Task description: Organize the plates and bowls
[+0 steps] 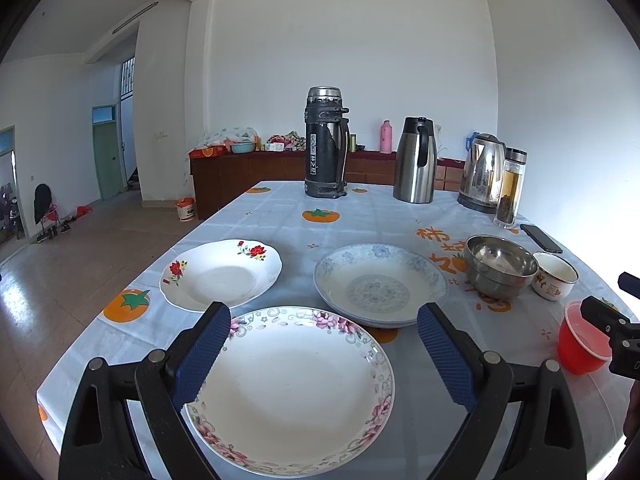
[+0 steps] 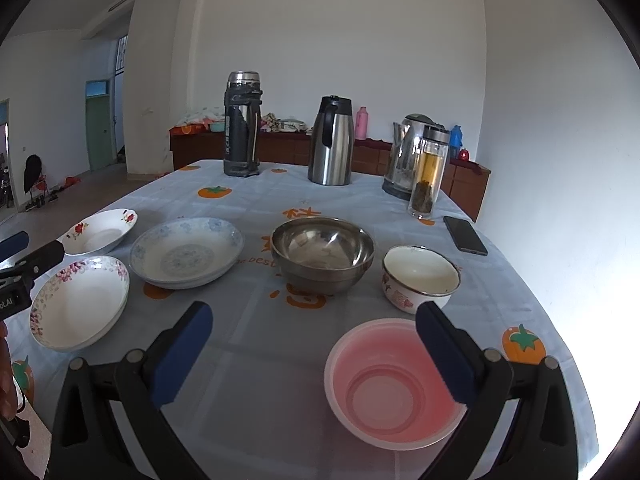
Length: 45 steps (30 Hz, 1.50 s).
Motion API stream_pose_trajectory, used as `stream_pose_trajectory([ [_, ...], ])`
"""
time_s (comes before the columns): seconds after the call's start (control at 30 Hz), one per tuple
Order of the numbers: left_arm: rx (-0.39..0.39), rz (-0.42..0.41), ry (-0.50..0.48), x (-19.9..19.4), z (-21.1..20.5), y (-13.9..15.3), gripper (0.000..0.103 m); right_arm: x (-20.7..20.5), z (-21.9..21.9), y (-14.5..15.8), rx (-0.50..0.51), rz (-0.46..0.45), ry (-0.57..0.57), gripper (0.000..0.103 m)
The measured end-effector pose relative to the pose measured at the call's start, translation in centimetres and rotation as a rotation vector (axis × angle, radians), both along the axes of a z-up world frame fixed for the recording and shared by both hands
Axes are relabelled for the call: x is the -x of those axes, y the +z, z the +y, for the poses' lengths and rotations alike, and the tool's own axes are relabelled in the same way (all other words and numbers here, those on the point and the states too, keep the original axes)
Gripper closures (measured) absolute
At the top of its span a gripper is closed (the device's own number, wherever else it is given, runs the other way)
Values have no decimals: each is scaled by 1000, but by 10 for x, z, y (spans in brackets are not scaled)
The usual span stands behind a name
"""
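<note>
- Left wrist view: the left gripper (image 1: 322, 334) hovers over the desk (image 1: 280, 208) with its jaws spread wide and grasping nothing; the blue pads (image 1: 204, 354) stand either side of the pink-flowered plate (image 1: 294, 388), which lies nearest the camera.
- Behind that plate to the left lies the red-flowered plate (image 1: 221, 274); behind it to the right, the blue-patterned plate (image 1: 380, 284), which seems to rest on another plate beneath it.
- Further right stand the steel bowl (image 1: 500, 266) and, just beside it, the white enamel bowl (image 1: 554, 276); the red plastic bowl (image 1: 582, 338) sits at the right edge, partly hidden by the right gripper's black body.
- At the far end stand a black flask (image 1: 326, 144), a steel jug (image 1: 415, 160), a kettle (image 1: 482, 172) and a glass tea bottle (image 1: 511, 188); a phone (image 1: 541, 238) lies near the bottle.
- Right wrist view: the right gripper (image 2: 314, 338) also has its jaws released and empty; its right pad (image 2: 446, 356) stands over the rim of the red plastic bowl (image 2: 394, 384), though contact cannot be told.
- Beyond it are the white enamel bowl (image 2: 420, 278) and the steel bowl (image 2: 323, 254), near each other but apart.
- The three plates lie to the left, with the left gripper's tip showing at the frame edge.
</note>
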<state>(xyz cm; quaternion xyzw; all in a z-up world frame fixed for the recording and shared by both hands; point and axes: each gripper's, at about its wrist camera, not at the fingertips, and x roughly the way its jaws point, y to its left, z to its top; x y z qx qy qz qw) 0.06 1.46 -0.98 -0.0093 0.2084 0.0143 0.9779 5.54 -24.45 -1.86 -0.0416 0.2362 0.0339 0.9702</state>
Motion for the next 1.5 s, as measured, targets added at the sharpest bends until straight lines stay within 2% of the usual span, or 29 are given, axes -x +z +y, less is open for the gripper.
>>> stream_pose_trajectory([
  [0.27,-10,19,23,-5,8,-7,7,-7,10,0,-17,2,41,0],
  [0.4,-32,50,111,-8,26,-14,7,-13,26,4,-14,-14,88,2],
  [0.57,-8,103,223,-13,64,-24,7,-28,56,3,-25,1,184,10],
  [0.67,2,125,263,-14,79,-29,7,-38,81,-2,-19,33,261,21],
  [0.87,4,151,283,-15,91,-36,7,-61,124,-18,-14,107,378,34],
  [0.93,1,160,285,-17,91,-38,7,-67,135,-25,-19,132,405,41],
  [1.03,2,179,285,-20,93,-43,7,-76,151,-35,-14,160,432,46],
  [1.13,-2,202,284,-22,95,-47,15,-84,160,-43,-17,193,455,53],
  [1.2,1,220,280,-25,96,-50,27,-88,165,-48,-19,216,470,57],
  [1.3,13,251,272,-30,98,-56,36,-93,174,-56,-11,253,495,65],
  [1.4,16,270,270,-32,99,-60,45,-96,178,-62,-13,279,515,69],
  [1.5,18,282,271,-34,101,-64,47,-98,180,-66,-5,294,527,73],
])
